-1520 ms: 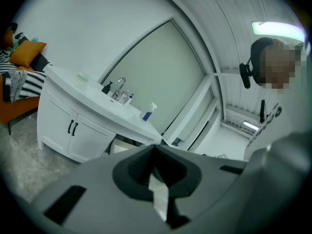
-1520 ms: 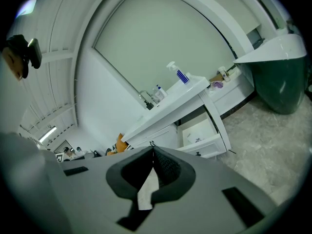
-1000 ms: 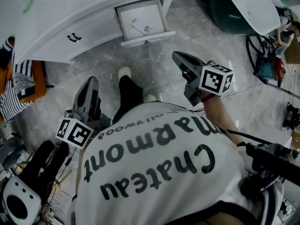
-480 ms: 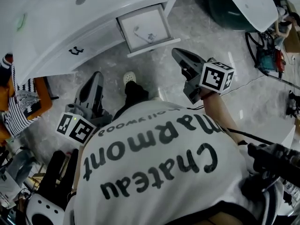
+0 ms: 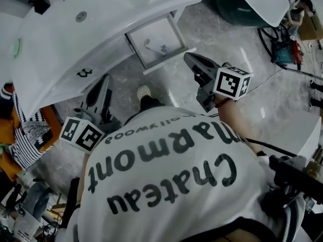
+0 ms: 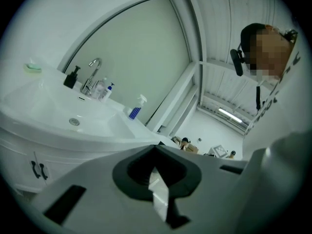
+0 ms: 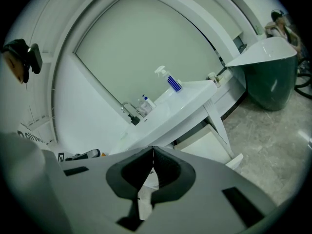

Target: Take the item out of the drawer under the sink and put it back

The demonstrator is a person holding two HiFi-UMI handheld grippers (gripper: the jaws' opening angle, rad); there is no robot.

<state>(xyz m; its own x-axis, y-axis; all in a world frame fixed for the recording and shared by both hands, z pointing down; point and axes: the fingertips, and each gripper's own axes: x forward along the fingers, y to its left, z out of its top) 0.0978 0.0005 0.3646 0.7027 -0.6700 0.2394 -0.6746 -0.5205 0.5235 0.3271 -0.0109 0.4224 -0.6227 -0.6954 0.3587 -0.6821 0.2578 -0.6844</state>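
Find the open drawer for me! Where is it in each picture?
Head view: the open drawer is near the top middle, sticking out from under the white sink.
Left gripper view: not in it; only the white sink shows at the left.
Right gripper view: a bit right of the middle, under the white sink.
Shared landmark: the white sink, seen in all three views.

White T-shirt point(image 5: 171, 185) with large black lettering, dark trousers point(image 5: 150, 105), one white clog point(image 5: 144, 92) with small holes. Grey left gripper point(image 5: 105, 78) and right gripper point(image 5: 189, 58), on each a cube point(image 5: 232, 82) with black-and-white square markers.
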